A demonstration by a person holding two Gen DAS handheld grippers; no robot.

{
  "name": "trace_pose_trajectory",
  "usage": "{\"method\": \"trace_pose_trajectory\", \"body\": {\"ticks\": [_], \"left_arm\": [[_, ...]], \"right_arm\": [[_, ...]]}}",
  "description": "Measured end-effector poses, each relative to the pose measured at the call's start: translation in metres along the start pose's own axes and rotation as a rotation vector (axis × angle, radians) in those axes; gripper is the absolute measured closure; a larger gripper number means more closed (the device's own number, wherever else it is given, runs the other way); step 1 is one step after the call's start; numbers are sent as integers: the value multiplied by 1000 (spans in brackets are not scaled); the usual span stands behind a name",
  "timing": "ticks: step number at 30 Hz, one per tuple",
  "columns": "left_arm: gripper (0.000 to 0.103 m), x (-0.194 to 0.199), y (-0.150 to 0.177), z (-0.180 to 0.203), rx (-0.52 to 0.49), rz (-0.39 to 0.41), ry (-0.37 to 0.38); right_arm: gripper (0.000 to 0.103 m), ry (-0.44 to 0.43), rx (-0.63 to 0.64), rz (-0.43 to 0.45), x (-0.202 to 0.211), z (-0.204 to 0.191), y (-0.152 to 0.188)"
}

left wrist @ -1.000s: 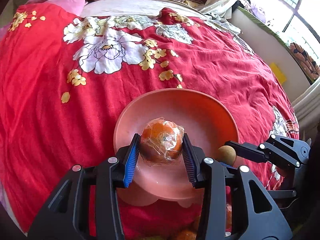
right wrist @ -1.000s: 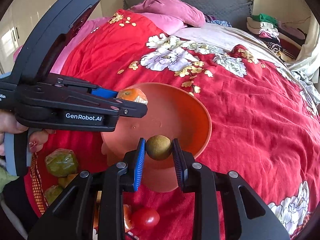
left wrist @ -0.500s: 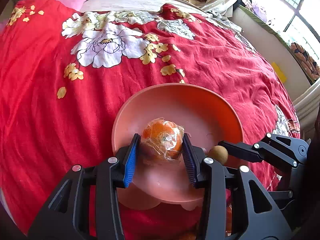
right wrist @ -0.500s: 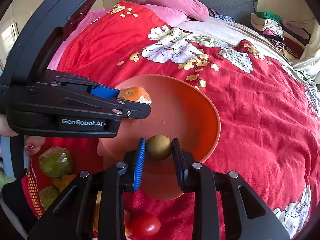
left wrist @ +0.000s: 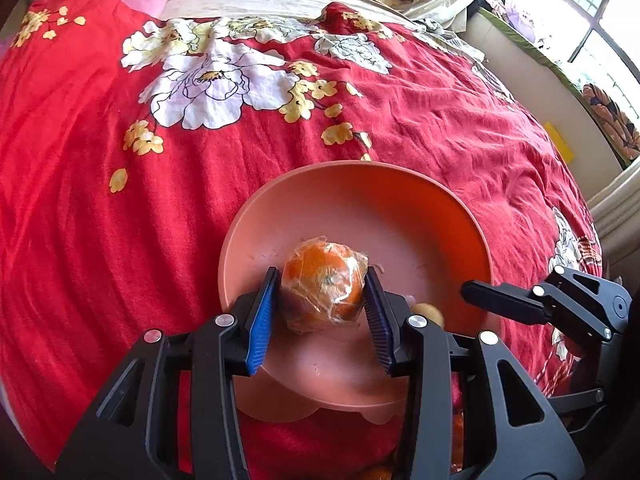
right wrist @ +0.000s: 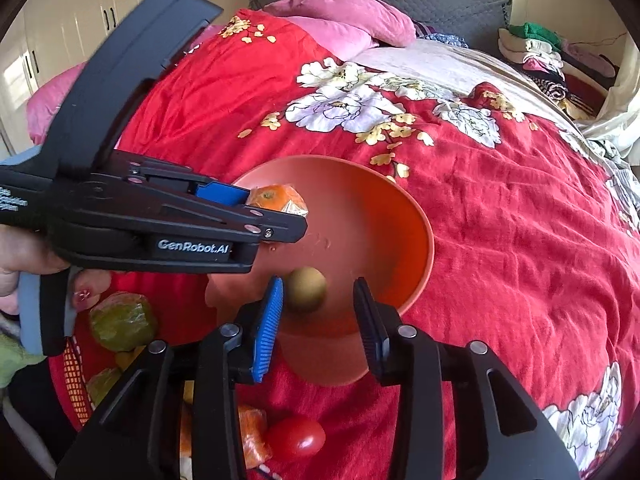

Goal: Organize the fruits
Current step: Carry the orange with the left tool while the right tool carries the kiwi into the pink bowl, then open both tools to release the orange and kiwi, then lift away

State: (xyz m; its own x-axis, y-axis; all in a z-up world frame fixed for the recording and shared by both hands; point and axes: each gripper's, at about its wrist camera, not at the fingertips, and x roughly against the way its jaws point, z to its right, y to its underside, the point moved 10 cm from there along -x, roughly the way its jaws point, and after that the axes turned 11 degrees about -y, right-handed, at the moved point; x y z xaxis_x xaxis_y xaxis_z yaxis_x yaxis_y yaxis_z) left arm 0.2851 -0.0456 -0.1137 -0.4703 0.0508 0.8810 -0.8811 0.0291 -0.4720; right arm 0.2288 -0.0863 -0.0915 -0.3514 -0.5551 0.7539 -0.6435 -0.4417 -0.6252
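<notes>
A pink-orange bowl [left wrist: 360,200] sits on the red flowered bedspread; it also shows in the right wrist view [right wrist: 416,232]. My left gripper [left wrist: 320,312] is shut on a plastic-wrapped orange [left wrist: 324,284] and holds it over the bowl's near side. The orange also shows in the right wrist view [right wrist: 276,200]. My right gripper [right wrist: 318,320] is open over the bowl's near rim. A small brown round fruit [right wrist: 306,289] lies loose in the bowl beside its left finger, and peeks out in the left wrist view [left wrist: 428,312].
Near the bowl's front lie a red tomato [right wrist: 298,438], a wrapped green fruit [right wrist: 122,320] and other wrapped fruit [right wrist: 252,432]. Pink pillows [right wrist: 344,20] and piled clothes [right wrist: 536,48] are at the bed's far end. A window sill [left wrist: 560,80] runs on the right.
My right gripper has opened and let the brown fruit go into the bowl. Both grippers have moved further over the bowl. The left still holds the orange.
</notes>
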Motion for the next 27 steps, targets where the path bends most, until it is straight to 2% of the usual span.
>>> {"method": "trace_pose_trajectory", "body": {"ticks": [16,21,27], "left_arm": [[60,15,-4,-5,30,34,-3],[54,27,-6,-12,51,59,-11],[45,41,-5,-18,64,86,-21]], "right_arm": [[55,11,-13,35,22,-4,3],[49,18,-25,56,31,-3,1],[37,29,-38,77,41,-2,0]]}}
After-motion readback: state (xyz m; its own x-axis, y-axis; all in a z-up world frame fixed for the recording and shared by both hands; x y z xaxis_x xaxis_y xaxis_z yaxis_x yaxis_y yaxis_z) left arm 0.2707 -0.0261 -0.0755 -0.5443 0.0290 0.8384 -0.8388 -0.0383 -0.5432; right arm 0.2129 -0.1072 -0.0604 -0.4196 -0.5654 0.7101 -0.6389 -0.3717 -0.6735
